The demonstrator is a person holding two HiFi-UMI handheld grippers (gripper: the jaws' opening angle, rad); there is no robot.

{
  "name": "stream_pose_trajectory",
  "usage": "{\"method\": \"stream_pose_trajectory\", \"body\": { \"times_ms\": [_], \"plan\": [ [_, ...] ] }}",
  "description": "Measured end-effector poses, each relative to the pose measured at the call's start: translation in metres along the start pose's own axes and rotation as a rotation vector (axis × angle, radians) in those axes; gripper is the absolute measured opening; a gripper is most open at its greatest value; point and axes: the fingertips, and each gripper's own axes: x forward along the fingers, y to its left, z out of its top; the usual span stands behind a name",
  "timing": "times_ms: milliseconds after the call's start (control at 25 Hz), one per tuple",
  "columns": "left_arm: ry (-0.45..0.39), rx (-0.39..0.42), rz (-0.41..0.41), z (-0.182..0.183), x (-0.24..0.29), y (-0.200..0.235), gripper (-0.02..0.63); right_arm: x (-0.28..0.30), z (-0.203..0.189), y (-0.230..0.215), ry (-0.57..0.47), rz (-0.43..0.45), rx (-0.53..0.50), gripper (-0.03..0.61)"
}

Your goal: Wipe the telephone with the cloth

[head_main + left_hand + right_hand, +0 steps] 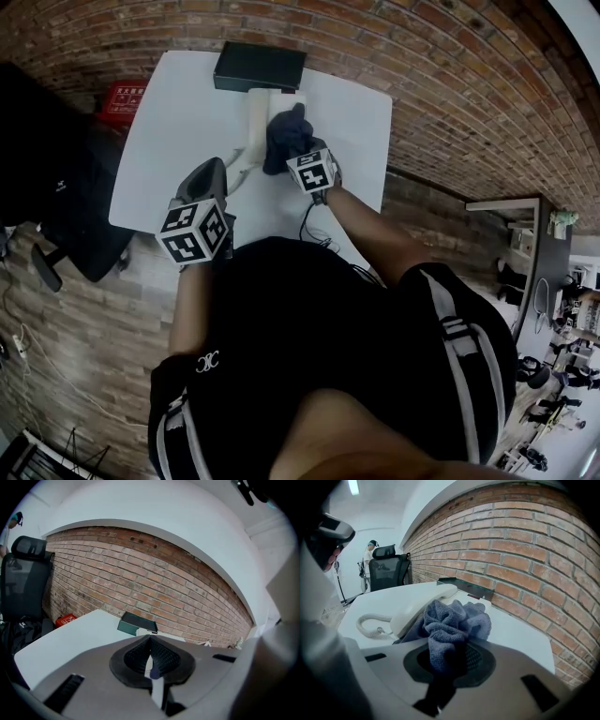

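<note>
White table (178, 122): right gripper (449, 663) clamps the cloth (450, 620) on the telephone (422, 604), seemingly mid-wipe; left gripper (151, 656) closed, empty. Next, sweep along it.

Head view overhead, gripper views low, all sharing table (178, 122)

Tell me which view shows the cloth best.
Right gripper view: the blue-grey cloth fills the centre, bunched and clamped in the right gripper, lying against the telephone. Head view shows it only as a dark bundle on the telephone, partly behind the gripper's marker cube. Left gripper view doesn't clearly show it.
</note>
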Motion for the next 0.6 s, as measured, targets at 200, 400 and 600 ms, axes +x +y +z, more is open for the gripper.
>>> {"method": "stream_pose_trajectory", "body": {
  "times_ms": [200, 400, 600],
  "plan": [
    [0.024, -0.007, 0.005, -0.005, 0.007, 0.002, 0.0, 0.016, 0.021, -0.018, -0.017, -0.03, 0.044, 0.032],
    [0.046, -0.008, 0.007, -0.009, 0.015, 0.005, 0.0, 0.034, 0.044, -0.041, -0.034, -0.047, 0.062, 0.032],
    [0.062, -0.002, 0.009, -0.009, 0.02, 0.006, 0.001, 0.05, 0.07, -0.059, 0.003, -0.032, 0.062, 0.032]
  ]
}}
